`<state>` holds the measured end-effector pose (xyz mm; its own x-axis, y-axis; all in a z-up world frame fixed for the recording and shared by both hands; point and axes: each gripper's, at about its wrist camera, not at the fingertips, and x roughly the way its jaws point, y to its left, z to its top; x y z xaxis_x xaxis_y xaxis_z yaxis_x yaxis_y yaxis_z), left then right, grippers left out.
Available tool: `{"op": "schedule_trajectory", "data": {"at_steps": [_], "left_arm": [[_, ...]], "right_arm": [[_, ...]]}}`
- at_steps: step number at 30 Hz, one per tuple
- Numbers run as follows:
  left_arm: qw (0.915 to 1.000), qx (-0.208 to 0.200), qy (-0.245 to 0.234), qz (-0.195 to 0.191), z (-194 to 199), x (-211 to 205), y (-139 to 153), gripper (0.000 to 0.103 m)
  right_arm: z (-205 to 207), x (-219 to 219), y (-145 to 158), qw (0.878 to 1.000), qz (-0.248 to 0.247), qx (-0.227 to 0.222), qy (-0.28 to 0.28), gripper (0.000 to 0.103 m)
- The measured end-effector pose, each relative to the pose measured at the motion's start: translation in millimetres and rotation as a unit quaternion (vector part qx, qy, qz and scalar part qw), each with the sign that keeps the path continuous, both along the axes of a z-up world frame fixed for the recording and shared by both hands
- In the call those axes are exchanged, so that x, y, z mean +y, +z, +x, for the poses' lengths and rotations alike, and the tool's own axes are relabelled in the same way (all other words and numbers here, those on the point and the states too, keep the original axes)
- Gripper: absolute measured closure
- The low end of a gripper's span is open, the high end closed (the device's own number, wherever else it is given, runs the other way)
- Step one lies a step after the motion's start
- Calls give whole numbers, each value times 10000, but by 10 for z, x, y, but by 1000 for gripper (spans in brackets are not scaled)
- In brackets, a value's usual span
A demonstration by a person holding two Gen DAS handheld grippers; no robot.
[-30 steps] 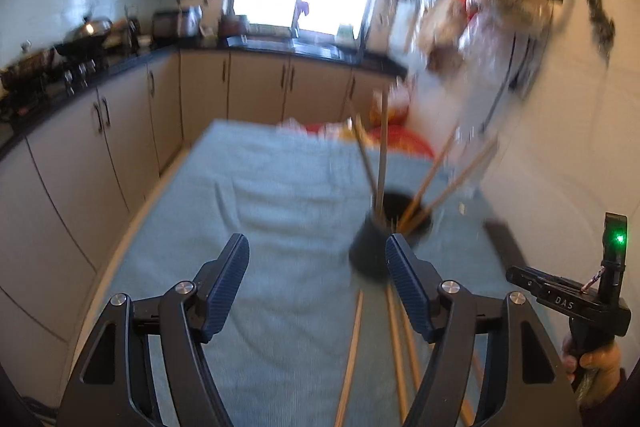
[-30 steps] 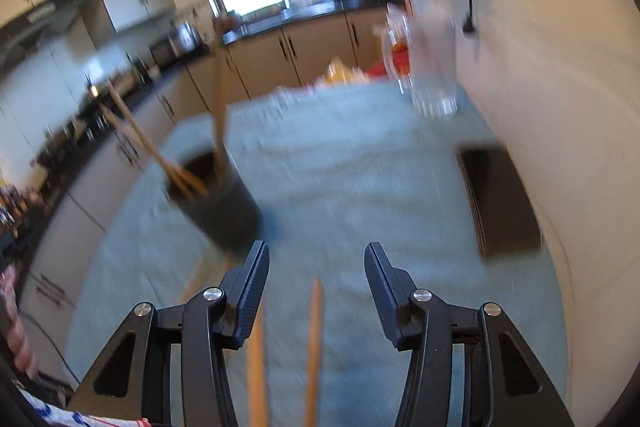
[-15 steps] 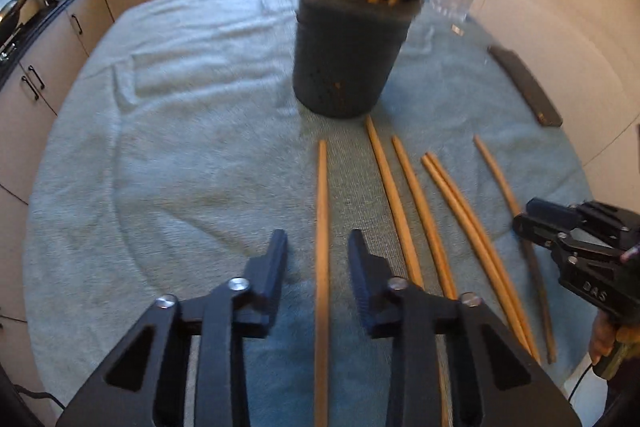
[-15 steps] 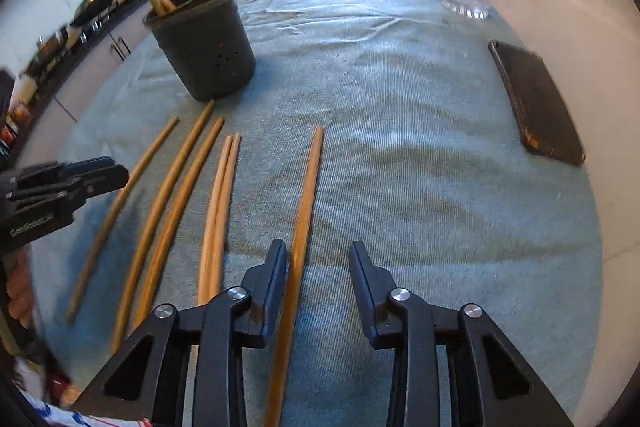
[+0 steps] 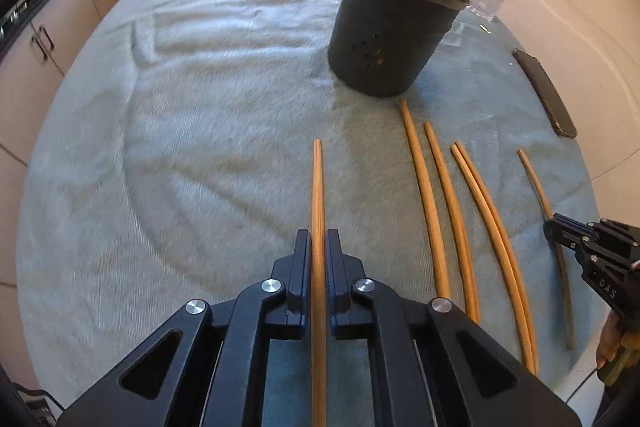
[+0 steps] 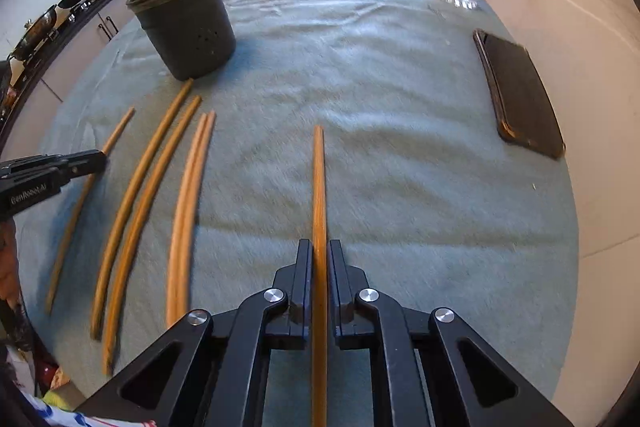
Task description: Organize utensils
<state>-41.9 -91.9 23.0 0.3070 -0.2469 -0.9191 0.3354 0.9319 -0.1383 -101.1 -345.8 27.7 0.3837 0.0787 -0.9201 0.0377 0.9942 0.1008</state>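
I have the left gripper [image 5: 318, 247] clamped on the outermost chopstick [image 5: 318, 187] and the right gripper [image 6: 320, 247] clamped on another chopstick [image 6: 319, 179], both flat mid-table, so next I'd lift them into the holder [image 5: 394, 27].

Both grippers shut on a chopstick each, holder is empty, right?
Not empty: the dark holder already has chopsticks standing in it, seen in the right wrist view. The left gripper and right gripper are each shut on a chopstick.
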Motion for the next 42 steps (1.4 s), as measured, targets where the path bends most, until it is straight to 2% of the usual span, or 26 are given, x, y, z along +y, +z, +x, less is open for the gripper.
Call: {"op": "schedule_trajectory", "data": {"at_steps": [5,14,18,21,24,25,27,31,36,42], "left_arm": [[9996,259,-40,-40,28,14,0,97],[9985,493,-139,201,259,-138,-26,96],[9983,443,-199,310,329,-208,-40,96],[9987,332,-238,313,247,-218,-13,96],[9989,90,-336,305,172,-209,-4,97],[9992,26,-284,267,146,-184,4,97],[9997,-129,-162,134,109,-117,49,97],[9978,-629,-76,-215,-103,-16,340,97],[9879,-1475,-62,-482,-497,121,823,97],[9732,-2178,-52,-731,-885,257,1205,97]], "right_arm": [[-47,-152,2,9996,138,231,-117,91],[310,-119,-17,9974,-157,695,-42,90],[467,-59,-29,9959,-295,852,112,90],[514,-4,-35,9957,-397,803,240,90],[468,53,-36,9967,-499,574,291,93],[444,76,-38,9968,-531,509,321,96],[378,87,-24,9974,-533,380,310,97],[219,115,138,9992,-359,-52,186,97],[-105,133,550,9962,-171,-853,31,97],[-477,189,973,9868,-157,-1609,-114,97]]}}
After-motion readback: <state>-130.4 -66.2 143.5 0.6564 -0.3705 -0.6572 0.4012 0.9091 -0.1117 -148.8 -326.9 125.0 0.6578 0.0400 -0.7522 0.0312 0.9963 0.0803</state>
